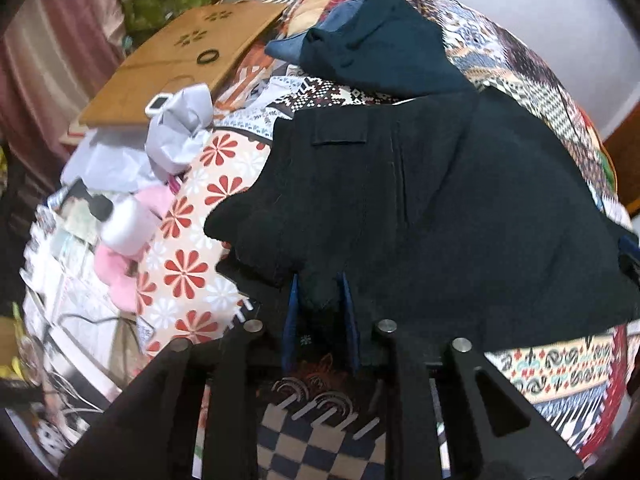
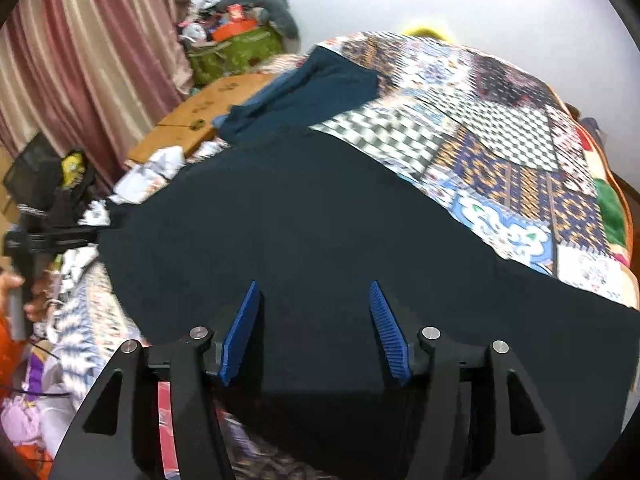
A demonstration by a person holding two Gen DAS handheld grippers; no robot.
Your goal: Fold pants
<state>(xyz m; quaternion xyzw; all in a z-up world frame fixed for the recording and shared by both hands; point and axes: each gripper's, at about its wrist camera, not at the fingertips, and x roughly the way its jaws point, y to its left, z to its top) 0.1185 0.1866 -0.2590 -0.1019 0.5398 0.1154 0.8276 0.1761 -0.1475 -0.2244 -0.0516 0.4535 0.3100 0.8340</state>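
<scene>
Blue ribbed pads of the left gripper [image 1: 319,284] stand close together with a bunched fold of the black pants [image 1: 420,200] pinched between them, the cloth filling the narrow gap and hanging in a point between the fingers. From that pinch the pants spread away over the patchwork quilt [image 1: 532,96], a flapped back pocket facing up beyond the gathered edge. To the left of the pants the quilt gives way to a sheet with red flowers [image 1: 188,240], and past that lie a crumpled white paper or bag [image 1: 180,132], something pink [image 1: 120,272] and a litter of small items too blurred to name. Beyond the pants, farther up the quilt, sits a dark teal garment [image 1: 380,40] on top of a blue one, and left of these a wooden board [image 1: 192,60] with a black ring on it.

In the right wrist view the right gripper [image 2: 316,288] has its fingers well apart over the pants [image 2: 320,220]; the pads do not press the cloth, which lies flat beneath and between them. Right of the pants the quilt [image 2: 500,140] shows checks and prints up to a white wall [image 2: 520,0]. Left of the pants hang pink and cream curtains [image 2: 80,60], with a green bag [image 2: 236,52] piled with clutter in the corner, and a hand [image 2: 16,292] shows at the picture's left edge.
</scene>
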